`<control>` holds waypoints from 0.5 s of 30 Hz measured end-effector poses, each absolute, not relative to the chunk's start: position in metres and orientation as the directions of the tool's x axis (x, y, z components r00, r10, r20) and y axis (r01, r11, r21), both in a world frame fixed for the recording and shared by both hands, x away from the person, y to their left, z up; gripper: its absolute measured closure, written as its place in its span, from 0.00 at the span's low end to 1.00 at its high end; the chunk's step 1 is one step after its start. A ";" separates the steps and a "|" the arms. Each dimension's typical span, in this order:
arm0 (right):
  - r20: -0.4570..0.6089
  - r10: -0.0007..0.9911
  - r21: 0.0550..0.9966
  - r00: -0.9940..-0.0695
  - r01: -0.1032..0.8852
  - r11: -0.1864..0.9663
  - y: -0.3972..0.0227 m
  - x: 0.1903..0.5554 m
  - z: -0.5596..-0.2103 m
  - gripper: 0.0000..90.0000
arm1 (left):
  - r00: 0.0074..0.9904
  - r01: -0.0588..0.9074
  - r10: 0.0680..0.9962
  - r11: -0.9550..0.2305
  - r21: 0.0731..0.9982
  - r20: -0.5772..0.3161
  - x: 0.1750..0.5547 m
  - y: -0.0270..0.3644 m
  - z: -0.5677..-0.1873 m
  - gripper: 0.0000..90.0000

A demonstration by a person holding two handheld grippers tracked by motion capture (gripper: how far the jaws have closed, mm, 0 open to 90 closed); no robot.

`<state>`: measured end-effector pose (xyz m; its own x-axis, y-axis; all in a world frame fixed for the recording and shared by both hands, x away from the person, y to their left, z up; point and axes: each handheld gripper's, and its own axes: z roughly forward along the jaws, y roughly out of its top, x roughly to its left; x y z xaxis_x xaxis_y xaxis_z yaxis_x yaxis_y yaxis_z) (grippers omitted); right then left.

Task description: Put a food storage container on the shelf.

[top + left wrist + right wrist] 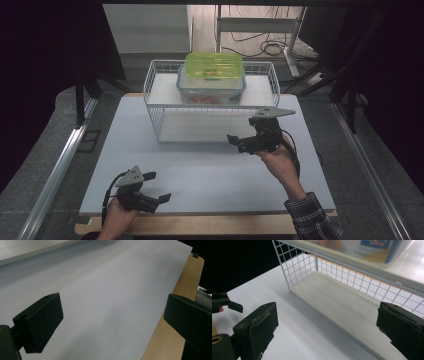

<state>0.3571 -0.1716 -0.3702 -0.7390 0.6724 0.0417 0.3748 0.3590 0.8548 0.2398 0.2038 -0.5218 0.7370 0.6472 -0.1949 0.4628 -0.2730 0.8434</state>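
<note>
L gripper sits at the near edge of the table, held in a hand; jaws spread wide, nothing btwn them, just bare white surface under and ahead of it. In the left gripper view the wooden table edge runs along beside its one jaw.

R gripper is farther in, up ahead and to the R of the L one, well apart from it. Jaws wide open too, empty. Just past its tips: the wire rack, lower shelf bare, right in front of the jaws.

On the rack's top shelf, above and beyond the R gripper: clear blue-lidded container, w/ a green-lidded container stacked on it.
</note>
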 end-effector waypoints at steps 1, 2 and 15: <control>0.041 0.672 0.854 -0.740 0.375 0.360 -0.172 0.357 -0.372 0.04 | 0.737 0.462 0.647 -0.273 0.844 -0.195 0.240 0.204 -0.522 0.03; 0.041 0.670 0.854 -0.741 0.374 0.362 -0.172 0.356 -0.373 0.04 | 0.737 0.463 0.647 -0.272 0.844 -0.195 0.240 0.204 -0.522 0.03; 0.006 0.679 0.839 -0.735 0.373 0.396 -0.174 0.342 -0.399 0.03 | 0.736 0.464 0.649 -0.278 0.841 -0.192 0.240 0.202 -0.522 0.03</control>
<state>0.3418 -0.1739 -0.3992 -0.7346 0.6785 0.0065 0.3728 0.3956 0.8394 0.2396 0.2024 -0.5221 0.7365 0.6488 -0.1915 0.4638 -0.2782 0.8411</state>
